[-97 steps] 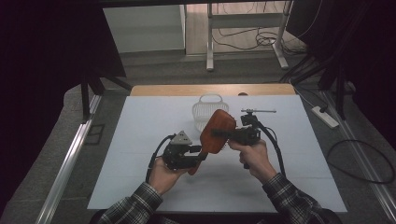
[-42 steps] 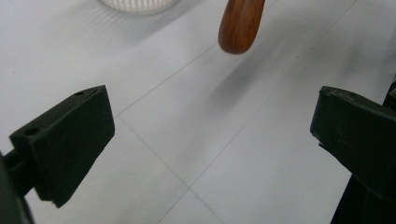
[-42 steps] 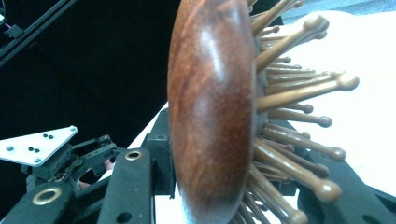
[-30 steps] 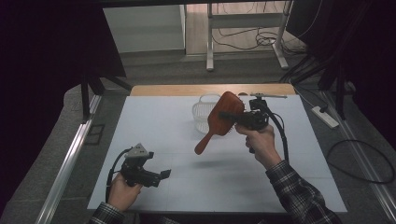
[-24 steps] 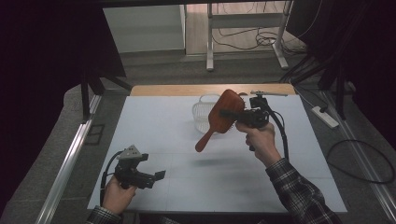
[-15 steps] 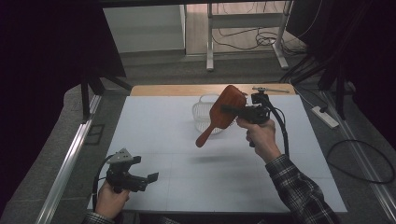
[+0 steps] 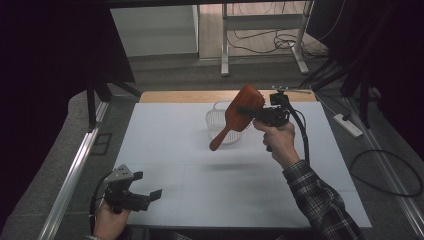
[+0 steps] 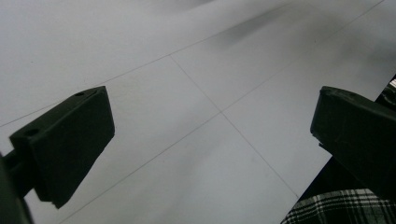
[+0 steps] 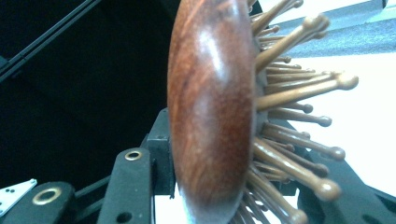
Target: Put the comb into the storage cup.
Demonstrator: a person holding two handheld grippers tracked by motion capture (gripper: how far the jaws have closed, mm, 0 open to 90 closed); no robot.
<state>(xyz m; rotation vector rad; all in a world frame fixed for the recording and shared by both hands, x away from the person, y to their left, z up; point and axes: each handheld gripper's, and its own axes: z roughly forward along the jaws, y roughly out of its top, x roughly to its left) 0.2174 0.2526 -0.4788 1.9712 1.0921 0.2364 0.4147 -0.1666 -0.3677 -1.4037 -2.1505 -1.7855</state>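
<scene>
Left gripper (image 7: pixel 134 192) at the table's (image 7: pixel 165 145) near-left corner, well apart from the basket (image 7: pixel 219 121), jaws wide, empty. Basket sits near the table's far edge. Brush (image 7: pixel 238 116) held in the air over the basket, handle slanting down-left. Right gripper (image 7: pixel 256 113) just right of the basket, jaws clamped on the brush head.
</scene>
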